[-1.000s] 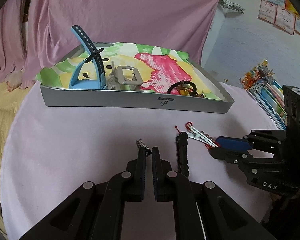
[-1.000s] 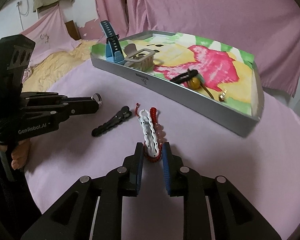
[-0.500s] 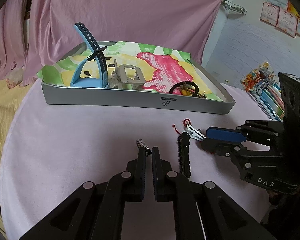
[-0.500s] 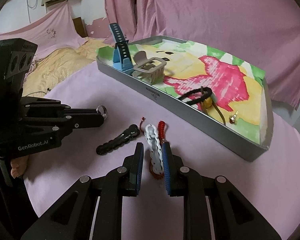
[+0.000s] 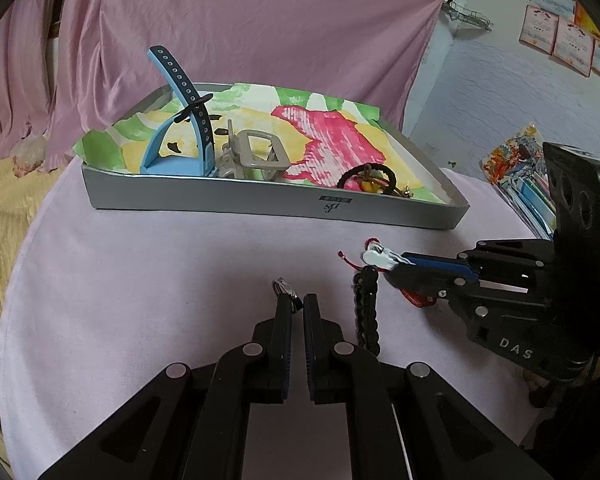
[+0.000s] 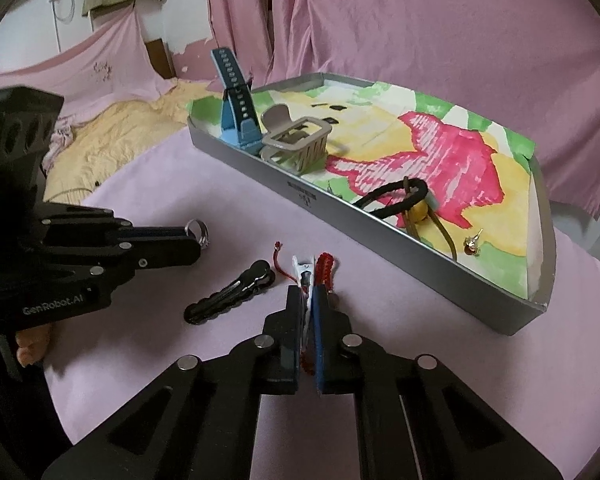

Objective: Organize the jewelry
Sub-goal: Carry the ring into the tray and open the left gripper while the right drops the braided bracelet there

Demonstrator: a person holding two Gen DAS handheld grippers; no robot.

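From the left wrist camera, the left gripper (image 5: 297,306) reaches over the pink-covered table (image 5: 140,280) with its jaws nearly together, pinching a small silver ring (image 5: 286,289) at their tips. Just right of those tips a black hair clip (image 5: 367,312) lies flat on the cloth. Beyond it the right gripper (image 5: 396,266) comes in from the right, jaws closed on a white hair clip (image 5: 376,258) together with a red cord bracelet (image 5: 418,300), whose loose ends show at the tip and under the jaws. At the far side of the table stands a shallow grey tray (image 5: 260,200) lined with a bright painted sheet. In the tray a blue watch strap (image 5: 188,120) stands arched at the left, a beige claw clip (image 5: 256,156) sits beside it, and a black hair tie (image 5: 366,180) with a yellow bead lies to the right.

From the right wrist camera, the right gripper (image 6: 309,292) has its jaws shut tight on the white hair clip (image 6: 303,266) and the red cord bracelet (image 6: 325,268), both poking out past the tips above the table (image 6: 420,340). The black hair clip (image 6: 230,293) lies just left of them. The left gripper (image 6: 198,240) enters from the left, holding the silver ring (image 6: 198,230) at its tips. The grey tray (image 6: 380,236) runs diagonally behind, holding the blue watch strap (image 6: 236,100), the beige claw clip (image 6: 296,142), the black hair tie (image 6: 396,198) and a small gold earring (image 6: 472,243) near its right end.
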